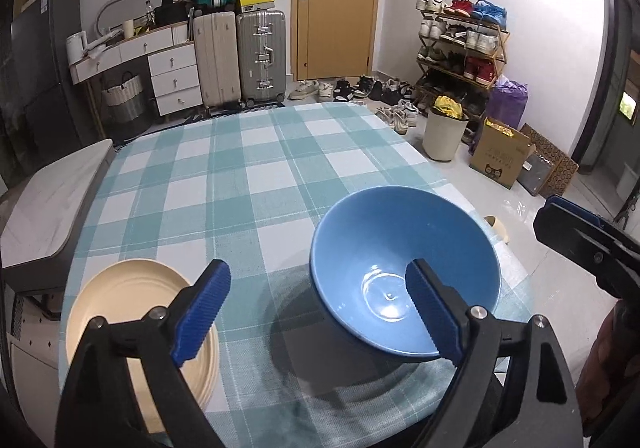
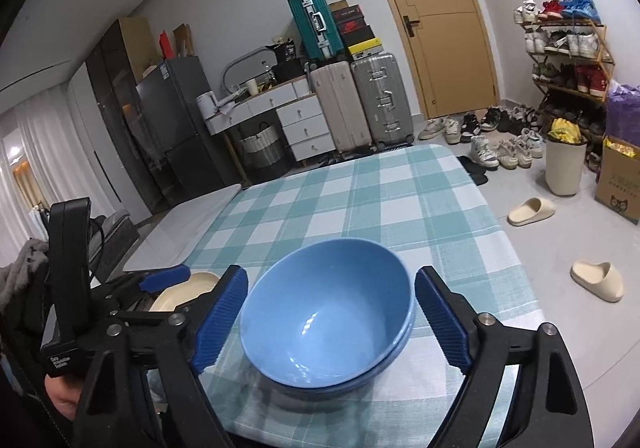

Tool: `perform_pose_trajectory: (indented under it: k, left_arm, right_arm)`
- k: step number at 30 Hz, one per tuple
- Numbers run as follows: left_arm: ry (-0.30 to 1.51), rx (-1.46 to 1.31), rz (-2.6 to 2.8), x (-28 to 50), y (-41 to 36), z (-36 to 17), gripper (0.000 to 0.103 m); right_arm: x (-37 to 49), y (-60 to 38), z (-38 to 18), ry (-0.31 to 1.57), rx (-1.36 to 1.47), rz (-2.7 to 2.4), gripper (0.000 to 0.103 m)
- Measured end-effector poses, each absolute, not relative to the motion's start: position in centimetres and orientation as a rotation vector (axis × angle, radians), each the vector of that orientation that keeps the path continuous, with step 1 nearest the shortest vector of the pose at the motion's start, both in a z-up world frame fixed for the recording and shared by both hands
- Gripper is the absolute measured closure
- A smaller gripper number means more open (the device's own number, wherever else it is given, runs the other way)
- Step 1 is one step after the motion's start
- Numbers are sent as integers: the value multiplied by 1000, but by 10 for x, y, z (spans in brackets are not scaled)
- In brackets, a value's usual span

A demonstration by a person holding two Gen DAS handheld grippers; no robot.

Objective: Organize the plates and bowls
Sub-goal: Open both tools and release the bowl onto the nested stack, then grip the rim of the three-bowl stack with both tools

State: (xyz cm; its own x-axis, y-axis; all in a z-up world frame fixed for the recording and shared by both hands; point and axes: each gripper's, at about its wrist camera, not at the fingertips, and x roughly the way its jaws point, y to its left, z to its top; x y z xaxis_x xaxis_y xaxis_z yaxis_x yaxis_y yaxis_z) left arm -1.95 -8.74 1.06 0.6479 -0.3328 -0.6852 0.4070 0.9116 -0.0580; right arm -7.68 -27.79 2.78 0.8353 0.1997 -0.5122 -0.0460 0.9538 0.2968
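Two blue bowls (image 2: 328, 312) sit nested on the checked tablecloth (image 2: 400, 200). My right gripper (image 2: 331, 272) is open, with its blue pads on either side of the bowls' rim and small gaps showing. In the left wrist view the blue bowl (image 1: 400, 268) is right of centre and a stack of cream plates (image 1: 132, 308) lies at the lower left. My left gripper (image 1: 317, 268) is open above the cloth between them, holding nothing; its right finger overlaps the bowl in the picture. The cream plates (image 2: 188, 286) also show in the right wrist view, under the left gripper's blue finger (image 2: 166, 277).
A grey side table (image 1: 52, 188) adjoins the table's left edge. The right gripper (image 1: 560, 224) hangs past the table's right edge. On the floor to the right are slippers (image 2: 596, 280), a waste bin (image 1: 442, 136) and a cardboard box (image 1: 500, 156).
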Motion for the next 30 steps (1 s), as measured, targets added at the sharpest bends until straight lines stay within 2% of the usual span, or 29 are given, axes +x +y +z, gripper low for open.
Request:
perform_pose_trajectory:
  k: [10,28,30]
  left_arm:
    - [860,76,-428,1,-94,-12,13]
    - [1065,136,-463,45,-116,-55,13]
    - [1089,132,-469,51,-115,-58,13]
  right_arm:
    - [-60,-304,8,626,339,79,12]
    - [11,-328,-66,971,444,120,12]
    - [16,-327,-73,1004,451,131,16]
